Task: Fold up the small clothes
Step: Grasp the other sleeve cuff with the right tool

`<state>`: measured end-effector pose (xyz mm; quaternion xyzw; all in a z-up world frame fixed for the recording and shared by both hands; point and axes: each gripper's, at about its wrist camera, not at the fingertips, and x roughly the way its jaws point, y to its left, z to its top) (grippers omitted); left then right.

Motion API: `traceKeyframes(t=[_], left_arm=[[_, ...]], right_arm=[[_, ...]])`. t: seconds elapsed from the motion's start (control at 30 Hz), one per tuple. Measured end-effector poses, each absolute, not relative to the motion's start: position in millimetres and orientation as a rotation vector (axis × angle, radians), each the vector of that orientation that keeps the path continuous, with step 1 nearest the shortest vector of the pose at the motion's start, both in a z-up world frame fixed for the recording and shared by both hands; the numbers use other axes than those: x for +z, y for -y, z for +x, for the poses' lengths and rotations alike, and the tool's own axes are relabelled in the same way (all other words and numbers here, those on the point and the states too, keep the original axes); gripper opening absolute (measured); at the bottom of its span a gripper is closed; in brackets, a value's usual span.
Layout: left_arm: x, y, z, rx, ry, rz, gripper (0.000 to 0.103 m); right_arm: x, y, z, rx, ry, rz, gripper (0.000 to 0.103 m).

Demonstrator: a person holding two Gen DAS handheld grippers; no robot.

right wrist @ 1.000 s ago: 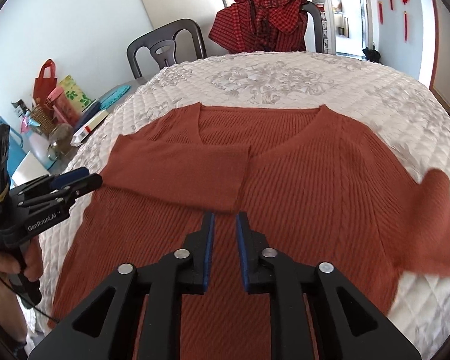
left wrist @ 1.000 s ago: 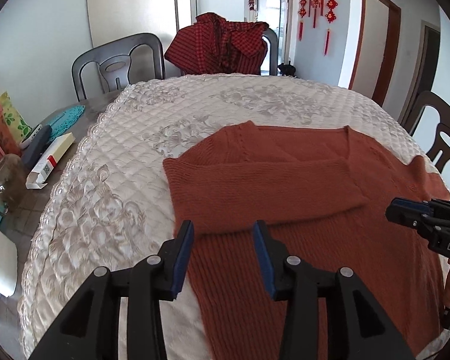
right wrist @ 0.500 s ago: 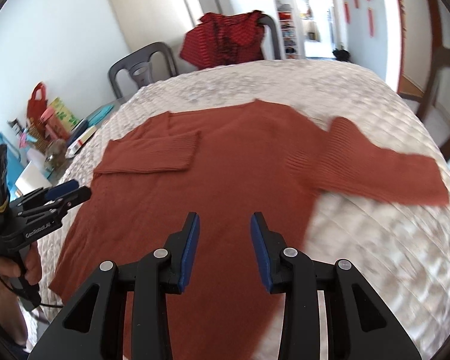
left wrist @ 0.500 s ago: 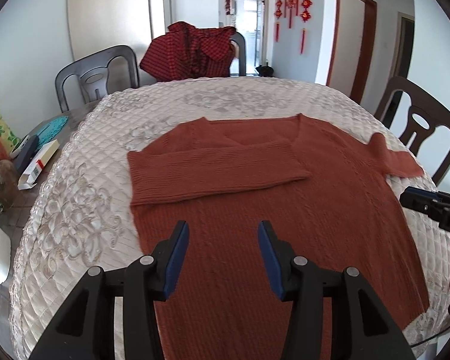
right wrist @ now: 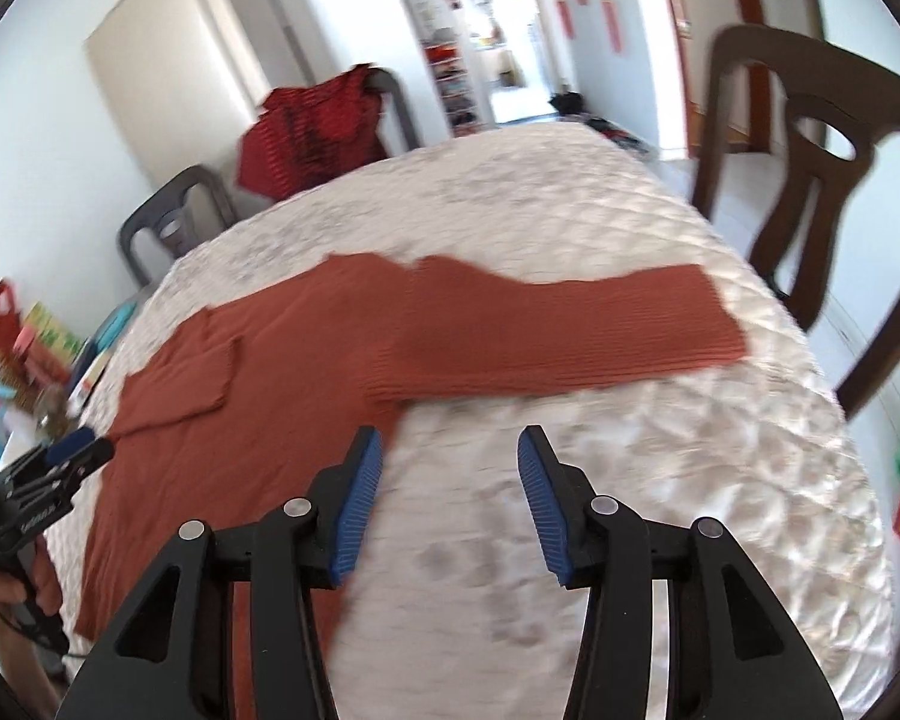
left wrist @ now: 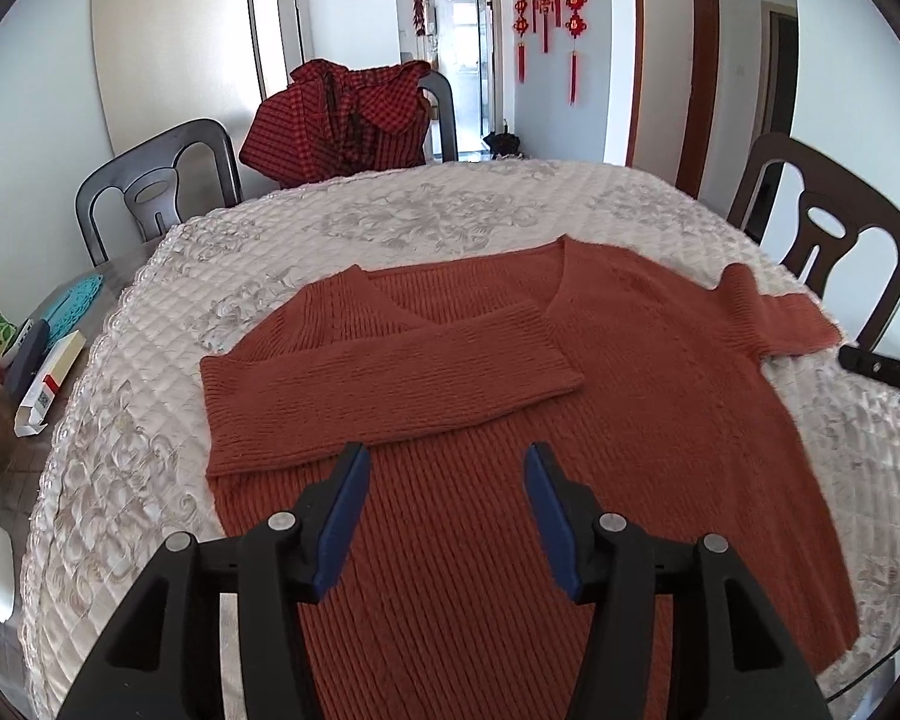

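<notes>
A rust-red knitted sweater (left wrist: 510, 480) lies flat on the quilted white tablecloth (left wrist: 120, 450). Its left sleeve (left wrist: 390, 384) is folded across the chest. Its right sleeve (right wrist: 570, 330) stretches out sideways over the cloth. My left gripper (left wrist: 444, 504) hovers above the sweater's body, jaws opening, nothing between them. My right gripper (right wrist: 450, 492) hangs over bare cloth just in front of the outstretched sleeve, jaws opening and empty. The left gripper (right wrist: 78, 450) also shows at the left edge of the right wrist view, held by a hand.
A red checked garment (left wrist: 342, 120) hangs over a chair at the far side. A grey chair (left wrist: 156, 180) stands at the back left, a brown chair (left wrist: 828, 222) at the right. Boxes and bags (left wrist: 42, 372) crowd the left table edge.
Both grippers' jaws have widened. The right gripper swung right, off the sweater's body to the outstretched sleeve side. The left gripper drifted right over the sweater's body.
</notes>
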<state>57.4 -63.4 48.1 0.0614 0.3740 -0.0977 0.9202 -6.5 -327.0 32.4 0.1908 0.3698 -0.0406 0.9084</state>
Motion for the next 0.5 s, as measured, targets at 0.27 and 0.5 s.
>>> traceKeyframes(t=[0.27, 0.5], left_arm=[[11.2, 50.3, 75.6, -0.166, -0.878, 0.095, 0.057], [8.7, 45.7, 75.0, -0.179, -0.881, 0.063, 0.062]], right_arm=[[7.5, 387.5, -5.8, -0.244, -0.790, 0.553, 0.048], [4.3, 412.5, -1.8, -0.278, -0.755, 0.645, 0.048]])
